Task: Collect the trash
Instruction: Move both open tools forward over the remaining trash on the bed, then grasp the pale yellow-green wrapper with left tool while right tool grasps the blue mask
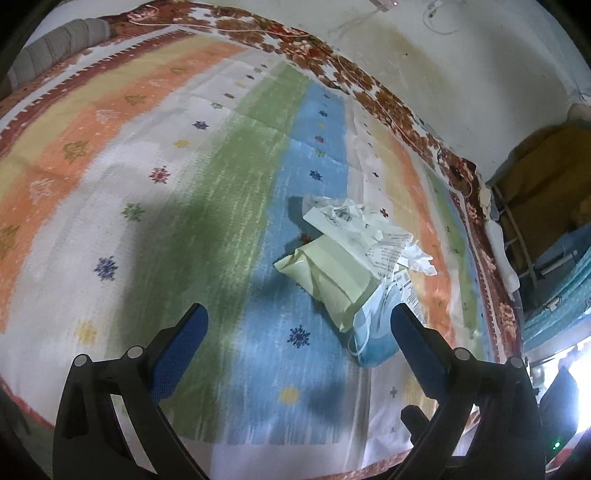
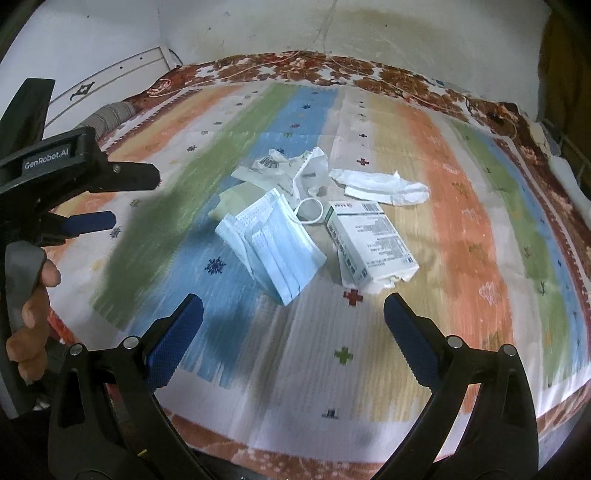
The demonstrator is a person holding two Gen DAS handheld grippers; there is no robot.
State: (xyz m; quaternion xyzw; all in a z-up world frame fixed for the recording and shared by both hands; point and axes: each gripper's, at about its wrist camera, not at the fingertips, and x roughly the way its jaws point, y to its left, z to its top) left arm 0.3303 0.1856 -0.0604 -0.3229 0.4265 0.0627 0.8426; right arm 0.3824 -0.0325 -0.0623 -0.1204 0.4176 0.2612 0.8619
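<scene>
A pile of trash lies on a striped bedspread [image 2: 461, 206]. It holds a blue face mask [image 2: 275, 245], a crushed white carton [image 2: 369, 243], a white tissue [image 2: 384, 186], crumpled plastic wrappers [image 2: 291, 168] and a pale green packet [image 2: 240, 195]. My right gripper [image 2: 293, 321] is open and empty, just short of the mask. In the left wrist view the green packet [image 1: 332, 273], the mask [image 1: 373, 332] and wrappers [image 1: 354, 221] lie ahead to the right. My left gripper [image 1: 299, 328] is open and empty; it also shows at the left of the right wrist view [image 2: 110, 199].
The bed stands against a stained white wall [image 2: 369, 33]. A grey pillow [image 1: 59, 40] lies at the head end. A thin cord [image 2: 424, 96] runs along the bed's far edge. Shelving with boxes [image 1: 546, 229] stands to the right of the bed.
</scene>
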